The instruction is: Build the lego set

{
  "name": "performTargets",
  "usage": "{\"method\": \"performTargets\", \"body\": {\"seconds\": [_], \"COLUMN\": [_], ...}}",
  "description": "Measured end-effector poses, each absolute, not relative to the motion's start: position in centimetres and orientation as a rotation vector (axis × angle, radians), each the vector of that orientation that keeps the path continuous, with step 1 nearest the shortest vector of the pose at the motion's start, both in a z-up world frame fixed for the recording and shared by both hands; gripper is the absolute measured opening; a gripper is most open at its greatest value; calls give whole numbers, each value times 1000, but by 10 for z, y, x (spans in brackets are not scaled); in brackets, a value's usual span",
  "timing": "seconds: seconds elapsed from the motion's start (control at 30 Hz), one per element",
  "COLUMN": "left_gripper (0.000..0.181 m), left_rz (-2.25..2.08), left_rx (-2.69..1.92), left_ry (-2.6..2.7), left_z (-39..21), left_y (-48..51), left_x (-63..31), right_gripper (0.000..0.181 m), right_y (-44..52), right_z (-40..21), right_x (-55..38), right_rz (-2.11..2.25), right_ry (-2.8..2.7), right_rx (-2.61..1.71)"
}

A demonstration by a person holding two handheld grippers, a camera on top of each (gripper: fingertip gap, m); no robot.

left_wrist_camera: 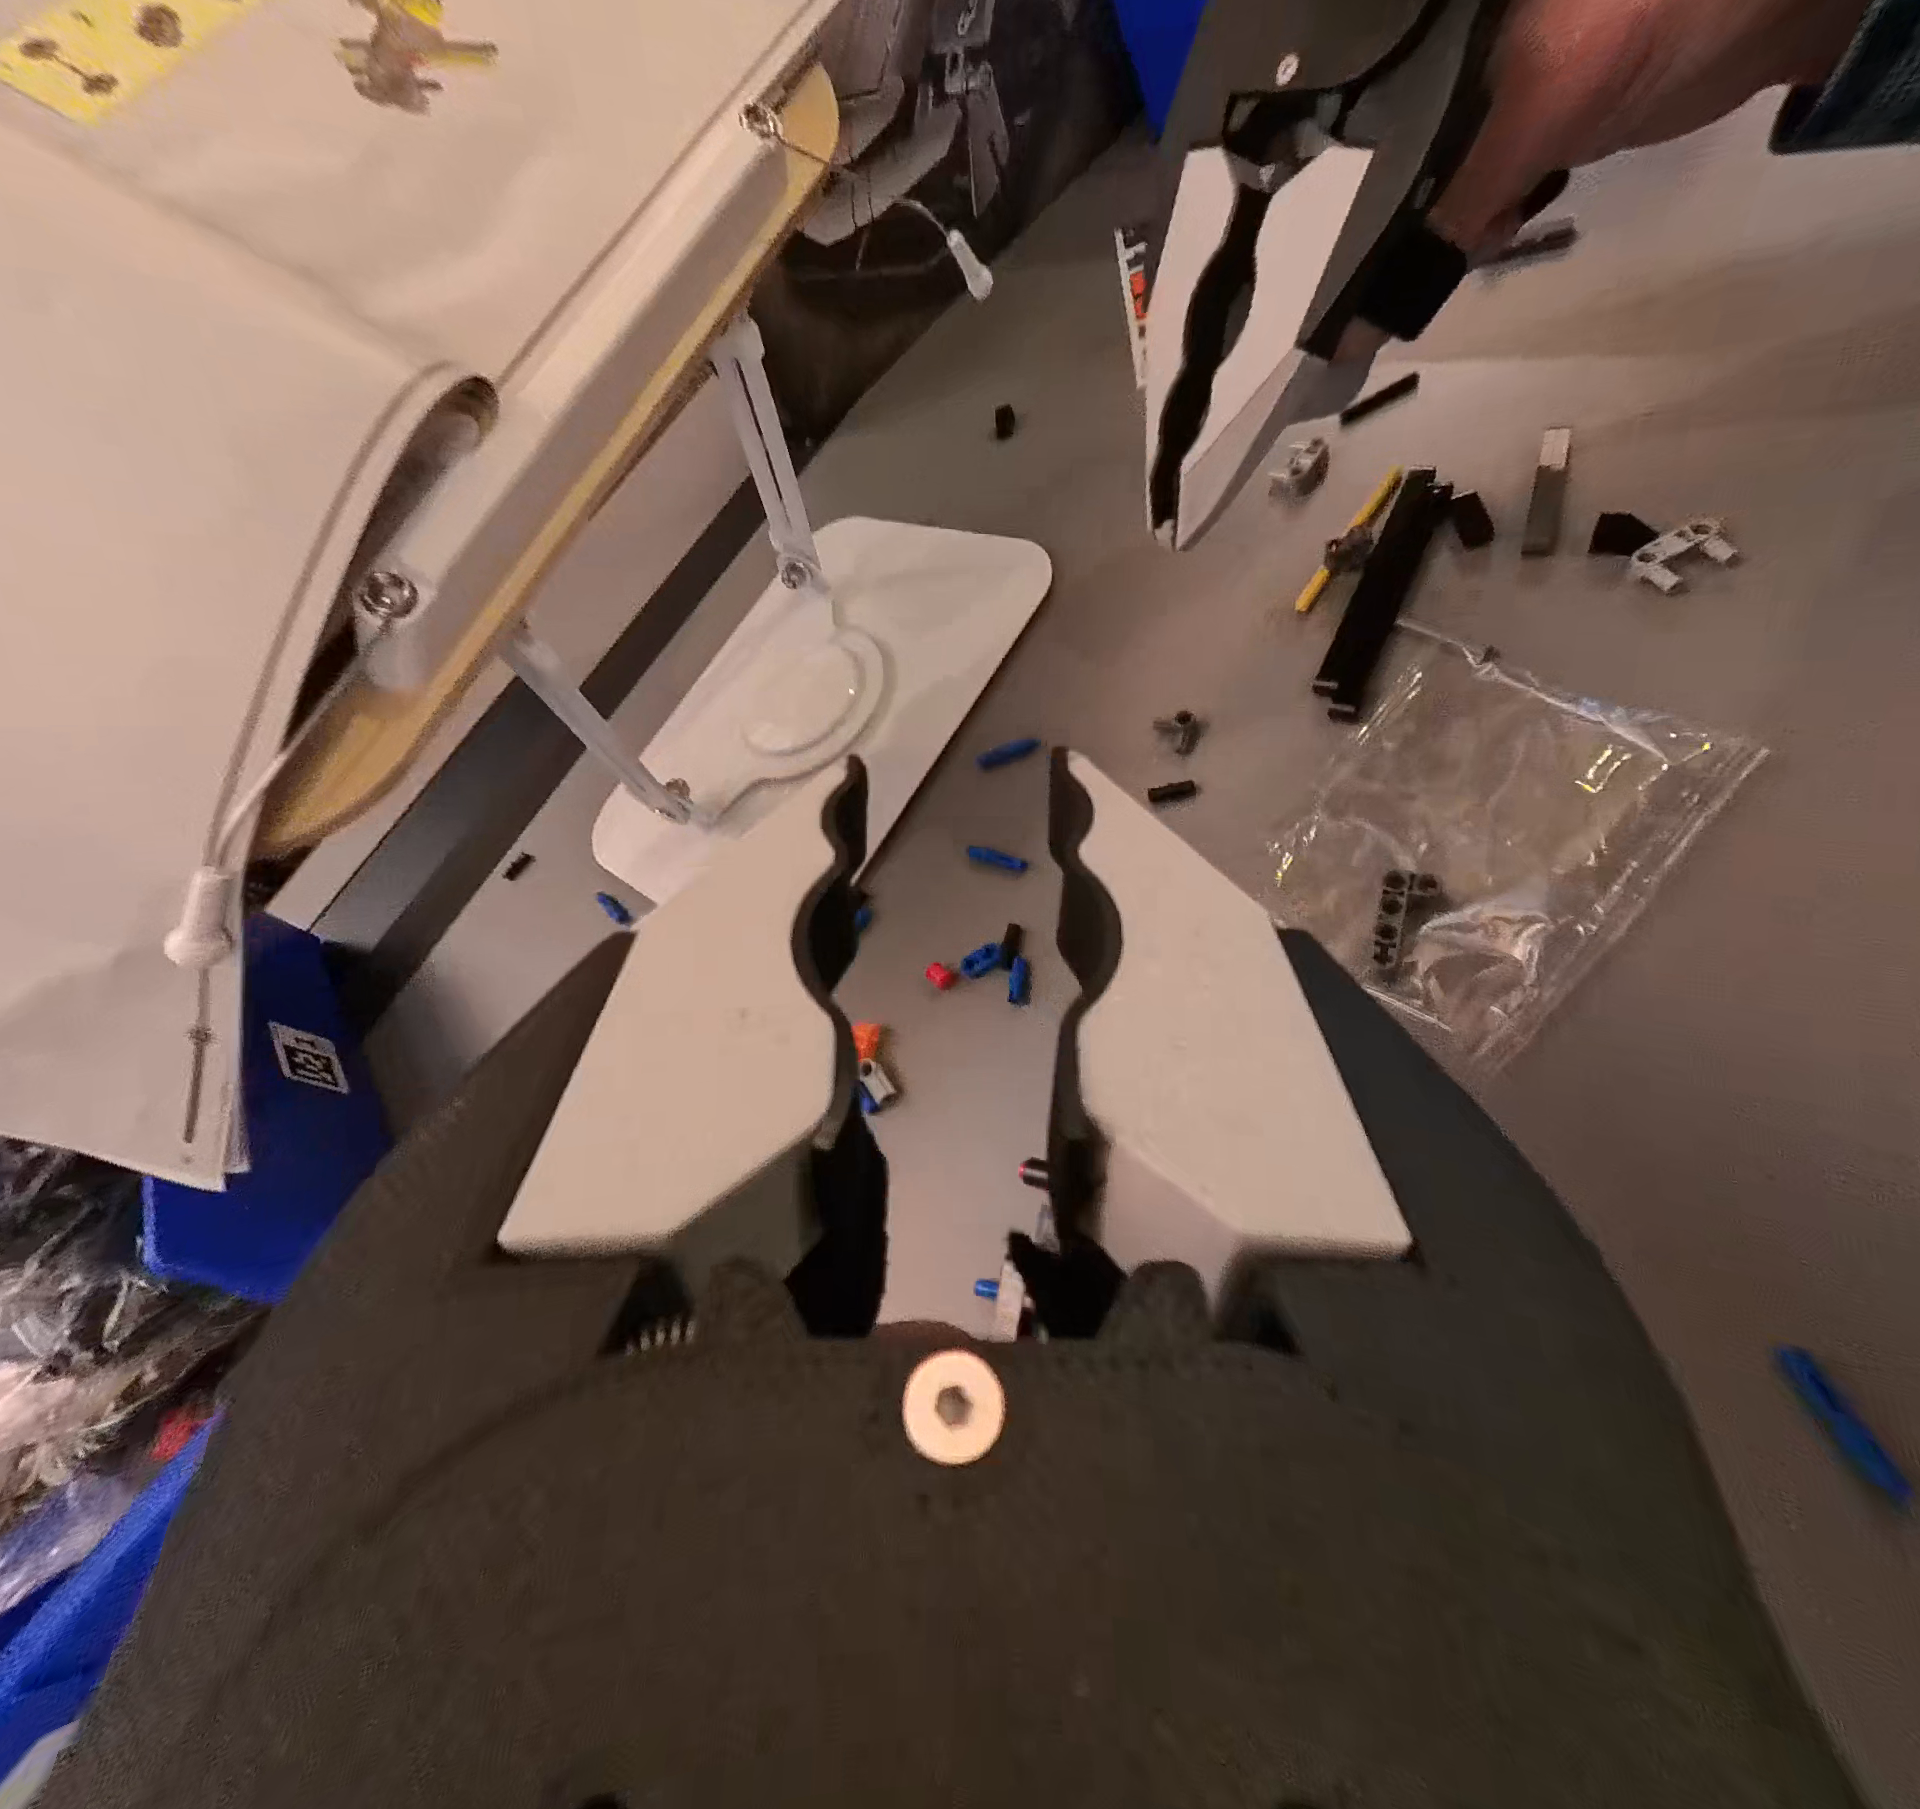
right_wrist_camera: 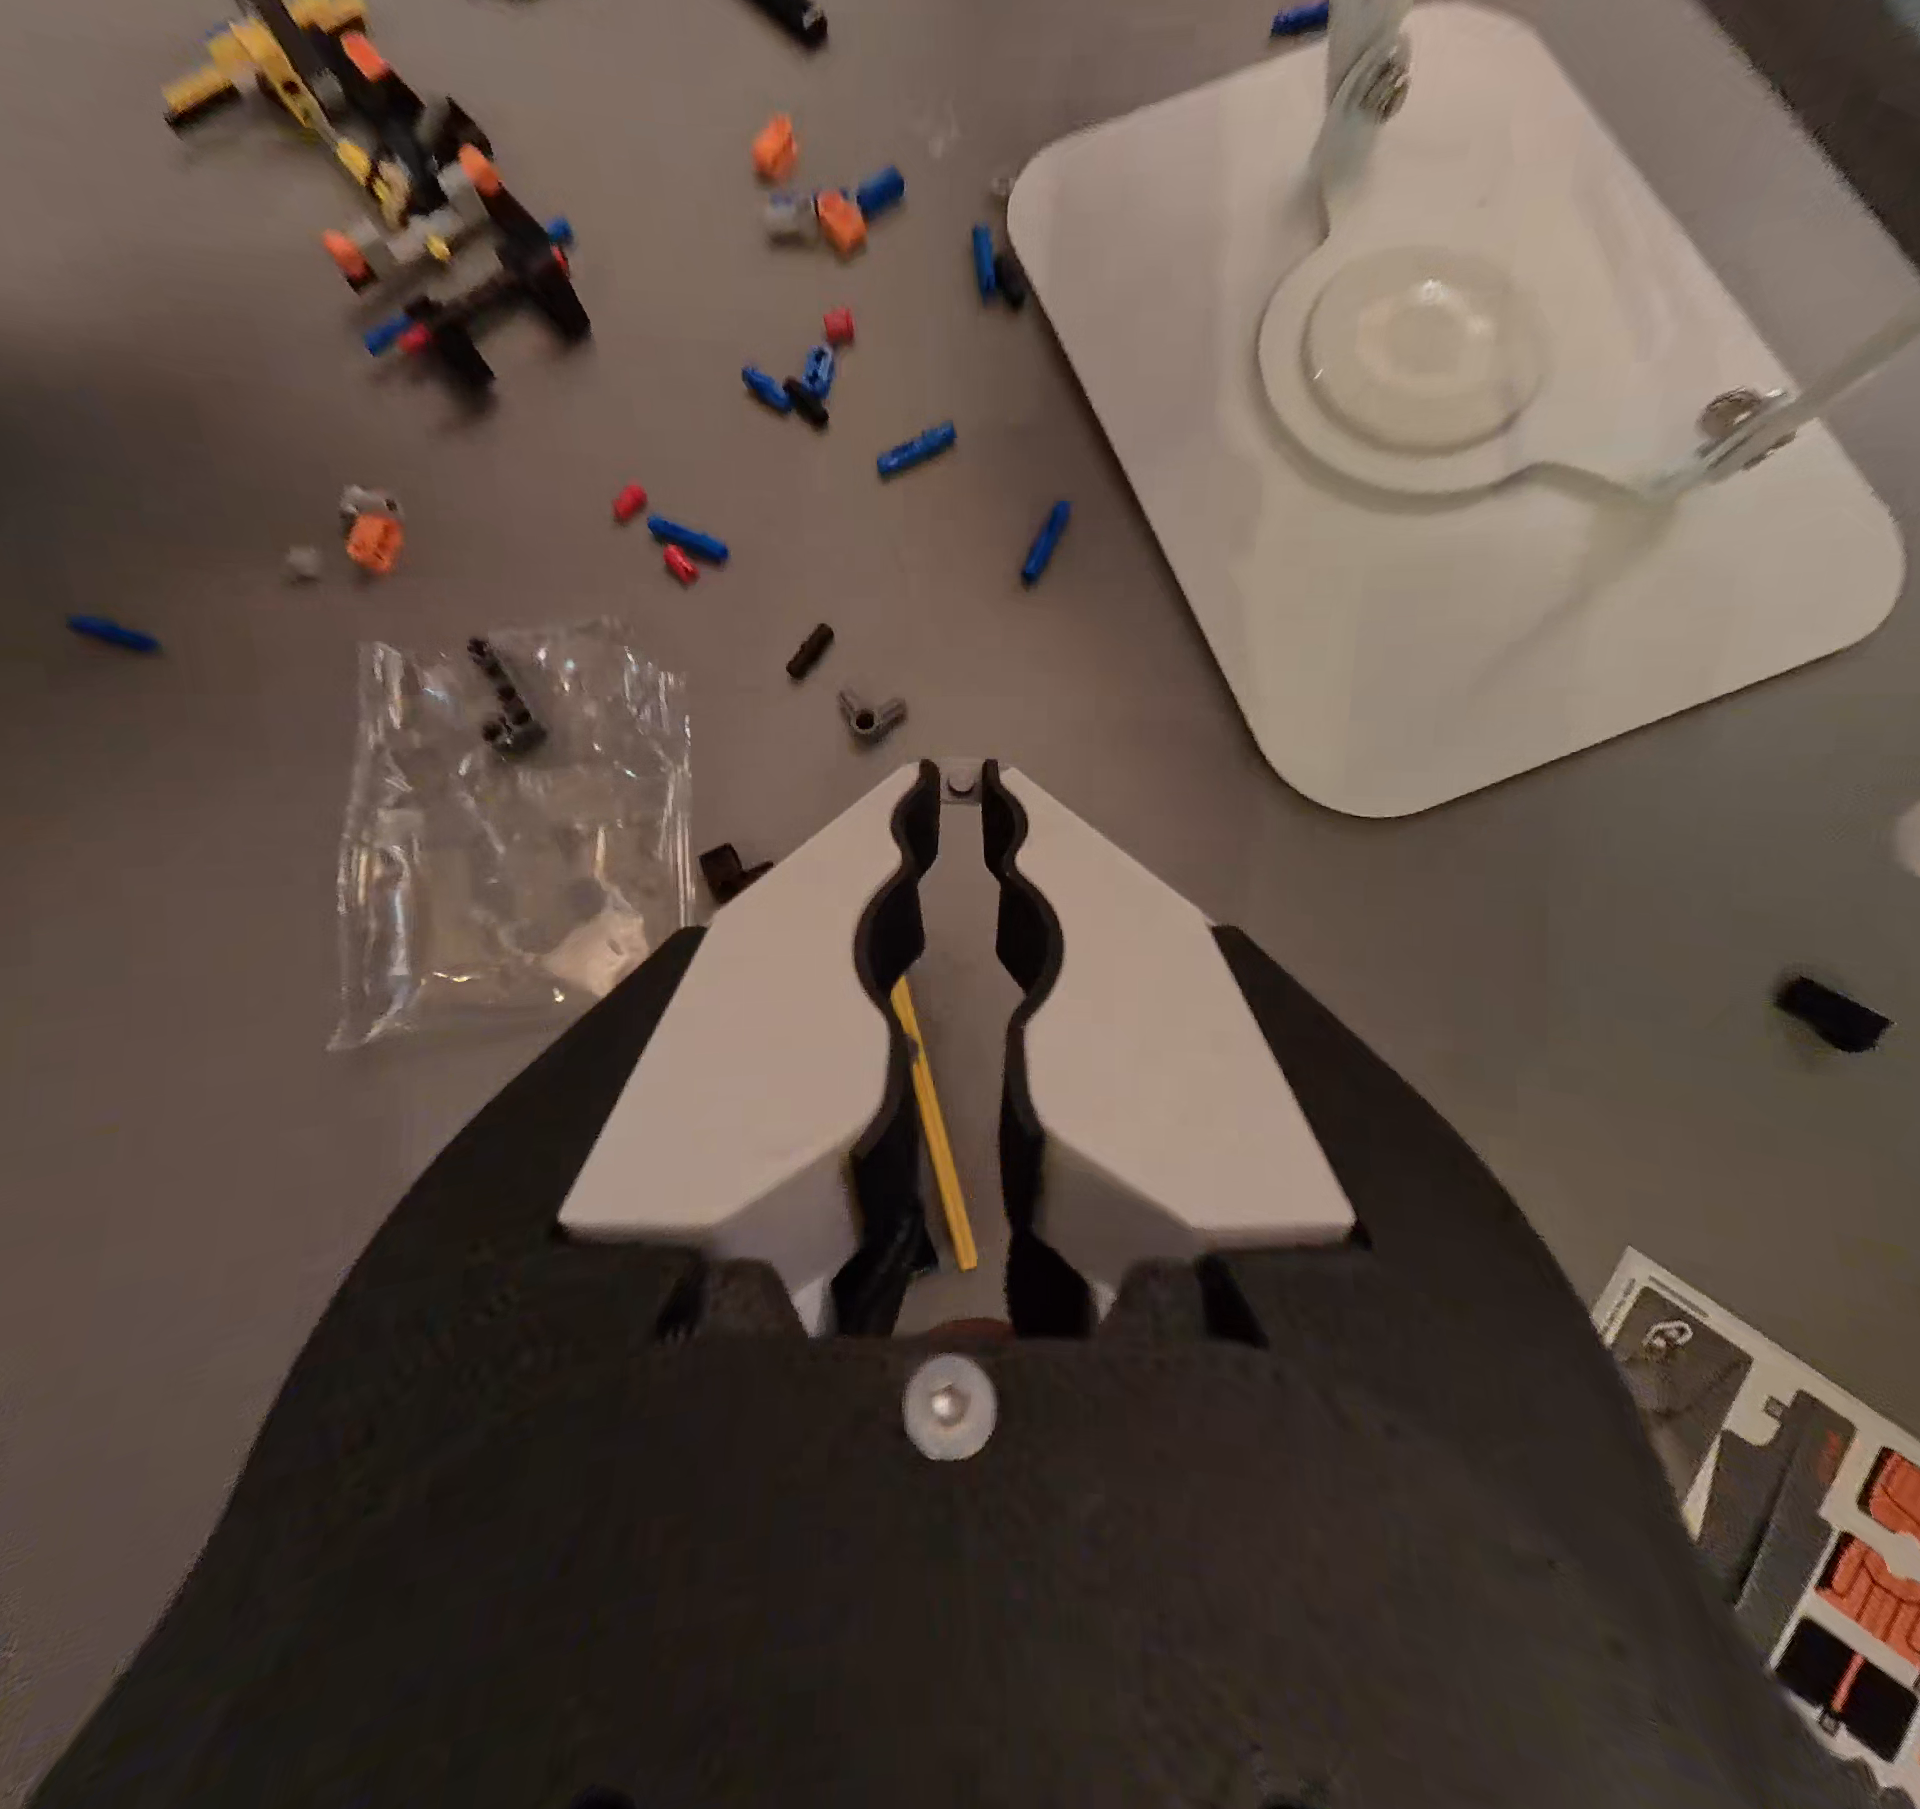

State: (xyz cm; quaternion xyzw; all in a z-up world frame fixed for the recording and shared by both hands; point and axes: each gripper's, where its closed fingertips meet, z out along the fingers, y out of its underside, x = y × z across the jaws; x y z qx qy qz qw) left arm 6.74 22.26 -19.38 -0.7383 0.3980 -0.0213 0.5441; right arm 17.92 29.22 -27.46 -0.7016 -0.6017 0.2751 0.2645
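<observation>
Two hand-held grippers: right point(right_wrist_camera: 961, 785) pinches a small grey piece point(right_wrist_camera: 962, 789), left point(left_wrist_camera: 956, 772) spread.

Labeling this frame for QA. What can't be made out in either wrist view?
- Left wrist view: instruction booklet on its stand is motion-blurred; its step pictures are unreadable.
- Right wrist view: small grey piece pinched at the right gripper tips; fingers cover its sides, shape unclear.
- Right wrist view: partly built model is blurred, its parts hard to separate.
- Right wrist view: sticker sheet cut off by the frame edge.
- Left gripper: open, empty.
</observation>
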Motion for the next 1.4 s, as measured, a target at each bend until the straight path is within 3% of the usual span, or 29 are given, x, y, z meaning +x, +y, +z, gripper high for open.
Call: {"method": "performTargets", "body": {"seconds": [0.43, 1.4], "left_gripper": [32, 32], "left_rz": [-84, -41], "left_rx": [-1842, -1917], "left_ry": [958, 934], "left_z": [-222, -228], "left_y": [229, 227], "left_x": [67, 48], "right_gripper": [6, 14], "right_y": [293, 290], "right_z": [-325, -312], "right_x": [168, 176], "right_rz": [670, 675], "right_ry": [-1845, -1839], "right_rx": [-1961, -1891]}}
